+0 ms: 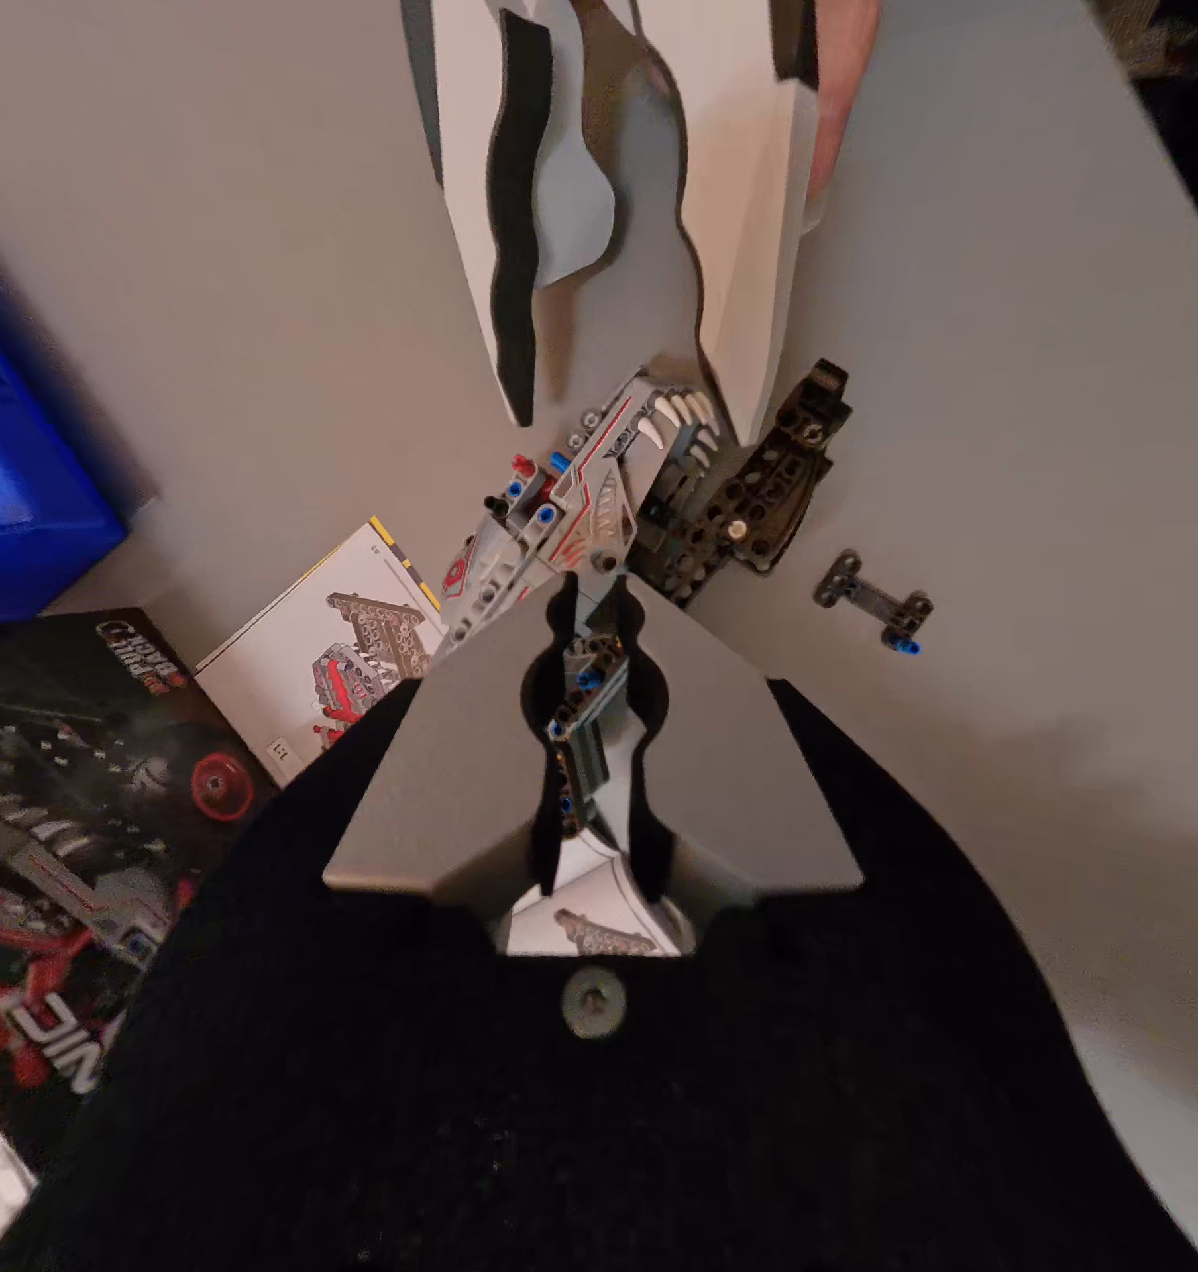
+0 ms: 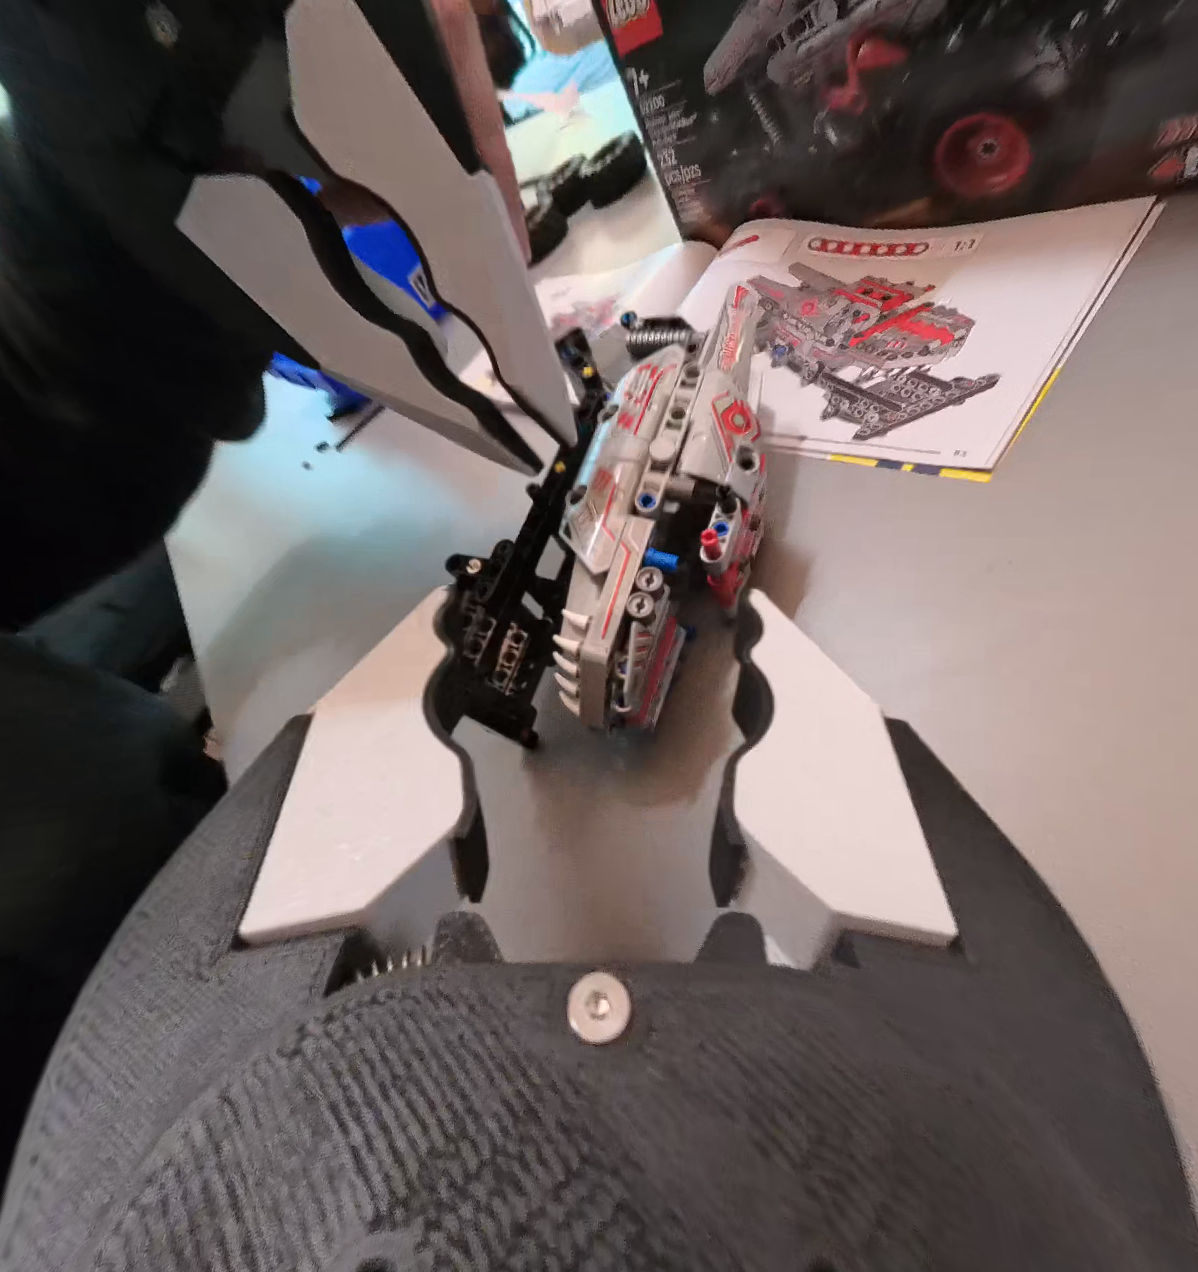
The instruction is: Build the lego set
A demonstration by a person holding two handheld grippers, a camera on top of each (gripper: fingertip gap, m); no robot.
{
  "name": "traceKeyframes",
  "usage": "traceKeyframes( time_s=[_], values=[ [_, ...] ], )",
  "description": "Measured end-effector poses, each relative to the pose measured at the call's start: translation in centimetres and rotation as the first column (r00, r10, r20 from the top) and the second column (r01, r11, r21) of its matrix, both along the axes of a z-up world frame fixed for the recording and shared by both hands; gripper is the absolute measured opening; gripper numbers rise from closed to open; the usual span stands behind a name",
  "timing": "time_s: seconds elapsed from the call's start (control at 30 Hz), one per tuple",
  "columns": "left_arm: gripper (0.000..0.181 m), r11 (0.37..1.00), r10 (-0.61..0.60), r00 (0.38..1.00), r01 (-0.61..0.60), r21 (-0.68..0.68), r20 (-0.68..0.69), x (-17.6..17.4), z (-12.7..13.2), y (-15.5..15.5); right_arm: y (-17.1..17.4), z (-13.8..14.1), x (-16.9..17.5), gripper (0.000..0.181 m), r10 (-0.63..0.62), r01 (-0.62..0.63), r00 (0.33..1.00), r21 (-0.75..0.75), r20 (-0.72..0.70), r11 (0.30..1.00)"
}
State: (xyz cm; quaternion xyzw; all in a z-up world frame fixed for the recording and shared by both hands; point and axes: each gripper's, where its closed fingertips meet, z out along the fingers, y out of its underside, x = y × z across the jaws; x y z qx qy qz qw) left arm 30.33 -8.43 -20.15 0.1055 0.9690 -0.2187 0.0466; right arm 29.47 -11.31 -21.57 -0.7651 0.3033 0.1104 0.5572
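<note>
**Left clamps the tail, right straddles the nose**

While my left gripper (image 1: 593, 599) sits at the centre of its view, jaws drawn narrow on the rear of the grey-and-red model (image 1: 586, 509), the model's long axis runs up and right toward the far gripper. Further right lies a loose dark connector piece (image 1: 871, 599), well apart. Across in the right wrist view, my right gripper (image 2: 600, 606) stands wide, the toothed nose lying between its fingers; whether they touch it, I cannot tell. At upper right lies the open instruction booklet (image 2: 1037, 330).
</note>
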Motion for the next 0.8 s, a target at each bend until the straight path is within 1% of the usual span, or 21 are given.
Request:
traceKeyframes(
  time_s=[0.07, 0.1, 0.2, 0.23, 0.3, 0.37, 0.43, 0.57, 0.67, 0.8],
  values=[
    [0.019, 0.997, 0.039, 0.999, -0.037, -0.062, 0.033, 0.5, 0.6, 0.8, 0.1, 0.9, -0.3, 0.076, -0.003, 0.004, 1.000, 0.046, -0.013, 0.999],
    [0.022, 0.995, 0.059, 0.996, -0.054, -0.079, 0.064, 0.9, 0.7, 1.4, 0.3, 1.0, -0.6, 0.073, 0.010, -0.009, 1.000, 0.043, -0.018, 0.999],
    [0.028, 0.992, 0.095, 0.990, -0.085, -0.097, 0.104, 0.9, 0.6, 3.1, 0.3, -0.1, 0.0, 0.061, -0.016, 0.016, 1.000, -0.022, 0.011, 1.000],
    [0.029, 0.989, 0.114, 0.988, -0.103, -0.104, 0.101, 0.7, 0.4, 3.5, 0.4, -0.3, 0.1, 0.053, -0.018, 0.019, 1.000, -0.021, 0.013, 1.000],
    [0.028, 0.983, 0.147, 0.984, -0.134, -0.129, 0.099, 0.4, 0.0, 3.9, 0.6, -1.3, -0.1, 0.051, -0.005, 0.006, 1.000, -0.071, 0.012, 0.997],
    [0.028, 0.975, 0.183, 0.977, -0.165, -0.151, 0.112, 0.3, -0.5, 4.0, 0.5, -2.3, 0.0, 0.046, 0.007, 0.004, 0.997, -0.154, 0.072, 0.988],
    [0.028, 0.965, 0.204, 0.973, -0.182, -0.188, 0.109, -0.3, -0.5, 3.9, 0.9, -1.9, -0.1, 0.035, 0.033, -0.012, 0.989, -0.141, 0.147, 0.990],
    [0.027, 0.918, 0.284, 0.955, -0.246, -0.312, 0.083, -0.9, -0.3, 3.5, 0.4, -1.8, 1.0, 0.031, 0.018, 0.019, 0.973, -0.153, 0.231, 0.988],
    [0.027, 0.874, 0.339, 0.939, -0.292, -0.388, 0.058, -1.3, -0.3, 3.6, -0.3, -1.7, 1.5, 0.030, 0.019, 0.011, 0.971, -0.124, 0.238, 0.992],
    [0.027, 0.850, 0.382, 0.922, -0.323, -0.417, 0.064, -1.4, -1.0, 4.0, -1.1, -1.8, 2.0, 0.029, -0.001, 0.022, 0.981, -0.106, 0.195, 0.994]
  ],
)
